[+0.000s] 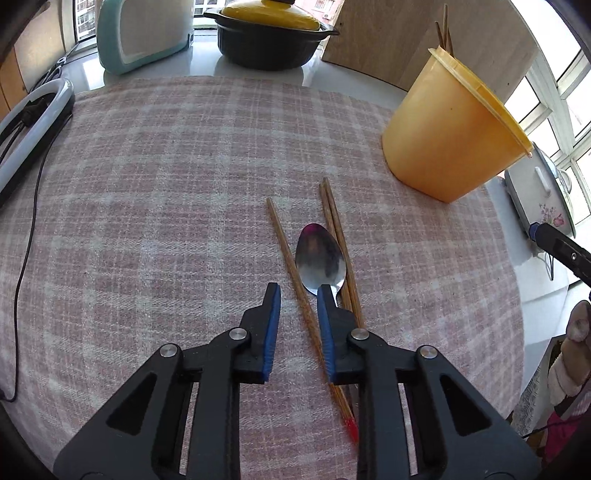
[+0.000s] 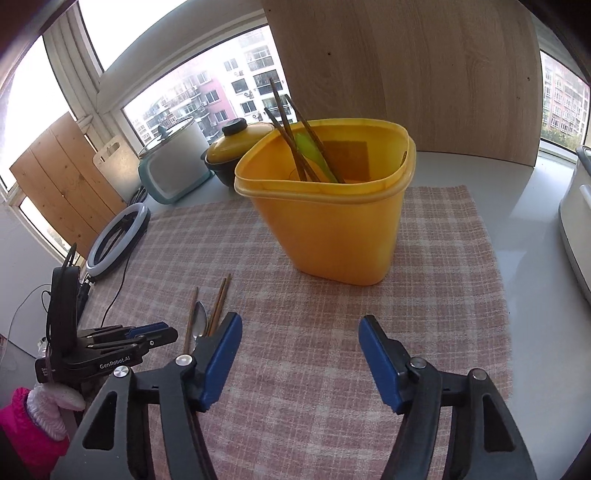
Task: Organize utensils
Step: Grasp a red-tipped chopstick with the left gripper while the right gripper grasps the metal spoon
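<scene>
a: any writing to read here?
b: just one mark. white letters "genrobot.ai" on the black side of the left tool (image 2: 155,334), at the lower left of the right wrist frame.
a: anything in the left wrist frame?
b: nothing legible there.

Pale countertop (image 2: 532,236), pink checked cloth (image 1: 166,184) spread on it, black lidded pot (image 1: 269,44), teal appliance (image 1: 144,33), ring light (image 2: 118,236)
</scene>
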`<state>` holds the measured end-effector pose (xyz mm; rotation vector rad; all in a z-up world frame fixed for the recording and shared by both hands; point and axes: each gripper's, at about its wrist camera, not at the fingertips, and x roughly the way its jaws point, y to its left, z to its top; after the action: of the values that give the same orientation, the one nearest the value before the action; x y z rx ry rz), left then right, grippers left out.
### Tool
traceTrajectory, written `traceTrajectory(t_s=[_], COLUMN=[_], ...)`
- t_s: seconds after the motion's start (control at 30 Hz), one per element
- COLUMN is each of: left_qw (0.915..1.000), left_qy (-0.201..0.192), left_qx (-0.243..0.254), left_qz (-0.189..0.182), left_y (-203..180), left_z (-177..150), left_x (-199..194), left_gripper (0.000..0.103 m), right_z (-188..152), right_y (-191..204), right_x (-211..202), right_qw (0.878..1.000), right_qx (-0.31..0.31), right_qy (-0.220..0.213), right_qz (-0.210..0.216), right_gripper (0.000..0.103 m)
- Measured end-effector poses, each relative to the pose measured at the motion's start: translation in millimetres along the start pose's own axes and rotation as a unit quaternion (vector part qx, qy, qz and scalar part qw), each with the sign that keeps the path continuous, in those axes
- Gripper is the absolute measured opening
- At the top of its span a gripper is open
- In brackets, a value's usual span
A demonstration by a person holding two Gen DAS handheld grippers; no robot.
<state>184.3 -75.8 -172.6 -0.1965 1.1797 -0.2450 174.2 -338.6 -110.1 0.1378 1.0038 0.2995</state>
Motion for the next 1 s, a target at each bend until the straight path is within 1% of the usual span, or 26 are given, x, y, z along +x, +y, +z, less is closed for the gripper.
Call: traceTrajectory(t_s=[0.1, 0.17, 0.23, 0.27, 0.3, 0.5, 0.67, 0.73, 0.8, 0.9, 0.93, 0.97, 1.0], left_qw=[0.9999, 0.9997, 0.9997, 0.9996, 0.9996, 0.9996, 0.9997, 0.9997, 0.9997, 0.9997, 0.9996, 0.9996, 0.9996], left_qy=[0.012, 0.02, 0.023, 0.025, 0.027, 0.025, 0.018, 0.016, 0.014, 0.013, 0.017, 0.018, 0.015], left_qx=[-0.007, -0.013, -0.012, -0.012, -0.013, -0.001, 0.005, 0.004, -0.008, -0.015, -0.017, -0.018, -0.016], left_qz=[-0.001, -0.007, -0.002, -0.001, 0.002, 0.012, 0.018, 0.019, 0.018, 0.012, 0.012, 0.013, 0.016], left_y=[0.9, 2.0, 2.3, 2.1, 2.2, -0.8, -1.7, 1.0, 5.0, 6.6, 6.5, 6.1, 5.6], left_z=[-0.2, 0.9, 3.0, 3.5, 3.8, 2.6, 2.9, 2.1, 2.9, 3.4, 4.0, 4.4, 4.1], left_x=[7.0, 11.6, 14.6, 16.6, 18.4, 22.1, 22.2, 20.1, 19.3, 20.6, 22.1, 23.4, 23.5], left_gripper=[0.014, 0.014, 0.014, 0.014, 0.014, 0.011, 0.008, 0.008, 0.008, 0.008, 0.01, 0.015, 0.015], right_z=[-3.0, -4.0, -4.1, -3.9, -3.8, -2.1, 0.8, 1.0, 1.8, 4.4, 5.2, 5.9, 6.4], right_y=[4.2, 6.6, 9.1, 10.4, 11.7, 25.1, 47.5, 57.6, 67.3, 77.5, 79.6, 81.0, 82.7], right_x=[7.7, 12.4, 16.6, 18.8, 20.9, 31.0, 48.8, 58.0, 67.3, 79.9, 82.9, 85.0, 86.9], right_qw=[1.0, 1.0, 1.0, 1.0, 0.999, 0.998, 0.993, 0.99, 0.988, 0.986, 0.986, 0.986, 0.986], right_qx=[-0.004, -0.004, -0.004, -0.005, -0.005, -0.025, -0.07, -0.089, -0.106, -0.117, -0.117, -0.118, -0.119], right_qy=[0.012, 0.018, 0.023, 0.026, 0.03, 0.046, 0.068, 0.077, 0.084, 0.091, 0.093, 0.095, 0.096], right_qz=[0.005, 0.007, 0.01, 0.014, 0.017, 0.039, 0.07, 0.074, 0.075, 0.071, 0.072, 0.073, 0.073], right_gripper=[0.058, 0.057, 0.054, 0.05, 0.047, 0.04, 0.037, 0.037, 0.037, 0.036, 0.036, 0.036, 0.036])
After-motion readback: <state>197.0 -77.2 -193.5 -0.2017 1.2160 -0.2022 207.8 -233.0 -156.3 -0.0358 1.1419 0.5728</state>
